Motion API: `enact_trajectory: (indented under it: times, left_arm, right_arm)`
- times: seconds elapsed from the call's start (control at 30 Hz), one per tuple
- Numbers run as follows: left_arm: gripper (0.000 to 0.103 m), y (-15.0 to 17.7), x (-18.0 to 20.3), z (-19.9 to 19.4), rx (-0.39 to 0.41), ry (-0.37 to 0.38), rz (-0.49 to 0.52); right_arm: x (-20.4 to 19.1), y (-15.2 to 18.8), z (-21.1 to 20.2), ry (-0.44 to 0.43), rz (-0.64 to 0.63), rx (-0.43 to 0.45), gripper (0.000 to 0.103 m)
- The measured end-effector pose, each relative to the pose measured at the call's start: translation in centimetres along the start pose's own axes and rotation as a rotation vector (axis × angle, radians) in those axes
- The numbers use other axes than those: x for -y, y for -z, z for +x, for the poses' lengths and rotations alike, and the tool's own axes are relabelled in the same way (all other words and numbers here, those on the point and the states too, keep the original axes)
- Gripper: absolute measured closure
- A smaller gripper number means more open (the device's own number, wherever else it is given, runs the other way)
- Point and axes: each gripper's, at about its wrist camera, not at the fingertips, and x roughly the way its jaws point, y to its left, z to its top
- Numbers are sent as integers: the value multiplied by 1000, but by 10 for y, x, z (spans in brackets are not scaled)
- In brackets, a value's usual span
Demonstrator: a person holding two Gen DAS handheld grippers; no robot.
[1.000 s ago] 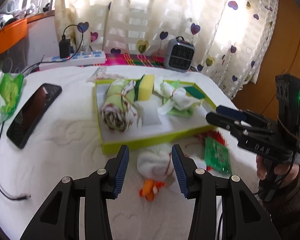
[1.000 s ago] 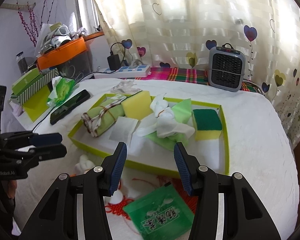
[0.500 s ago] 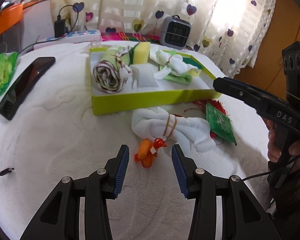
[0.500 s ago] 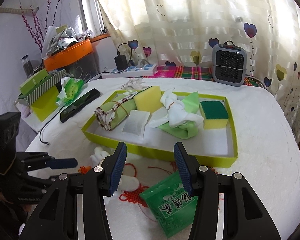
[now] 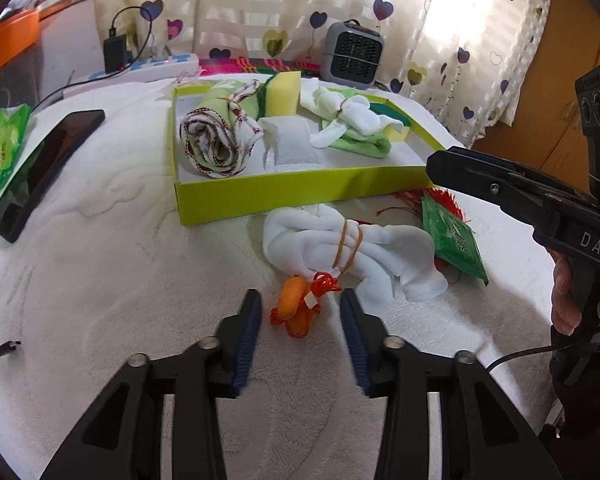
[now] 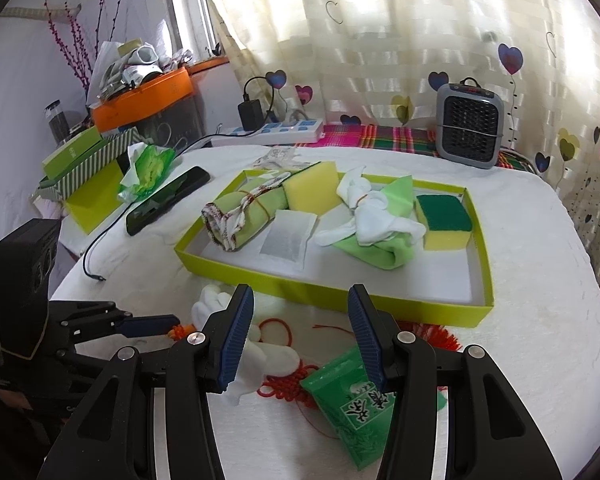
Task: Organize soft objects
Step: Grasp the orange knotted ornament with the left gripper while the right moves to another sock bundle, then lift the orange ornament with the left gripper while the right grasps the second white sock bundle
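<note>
L claw (image 5: 298,314) sits low over the white-covered counter (image 5: 100,280), jaws astride the orange charm (image 5: 296,308). They've just been closing in, but pads aren't on it yet: gaps show both sides, so nothing gripped. The charm lies just in front of the white sock bundle (image 5: 340,246), its red cord at the bundle's edge. Prob. why the claw comes in from the near side: it gets the small piece w/o snagging the rubber-banded socks.

R claw (image 6: 300,328) hangs w/ jaws about halfway apart, empty, above the bundle's other end and the red knot cord (image 6: 288,384). The green packet (image 6: 356,396) lies just under its right finger, not touching as far as I can tell. Looks like it's parked there waiting, clear of L's approach.

Tray (image 6: 380,304) is beyond all the loose stuff, near wall facing both claws, so items go forward and over the rim. Already inside: rolled cloth (image 6: 240,216), yellow sponge (image 6: 312,192), flat sachet (image 6: 288,238), white/green tied cloths (image 6: 376,224), green-top sponge (image 6: 444,220). Free floor is at the near right part of the tray, the likely drop spot.

Still outside the tray: charm, sock bundle, knot cord, packet. Phone (image 5: 44,168) and the green tissue pack (image 5: 0,144) lie well off to the side, apart from the job.
</note>
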Motion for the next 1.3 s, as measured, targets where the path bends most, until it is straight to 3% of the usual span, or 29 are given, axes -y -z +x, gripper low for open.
enact_trajectory:
  times: [0.17,0.47,0.77,1.3]
  left_arm:
    - [84,0,-4,1,1,10,-3]
    - [86,2,-10,-11,36,9,-27]
    - [86,7,-38,-39,89,-42,-95]
    - [86,12,-52,-42,91,-42,-139]
  right_arm:
    - [-4,0,1,3,-5,-6,53]
    - [-9,2,4,-4,-15,-22,53]
    - [-24,6,9,-76,-69,-42,53]
    - [-54,16,37,-133,-181,-133,53]
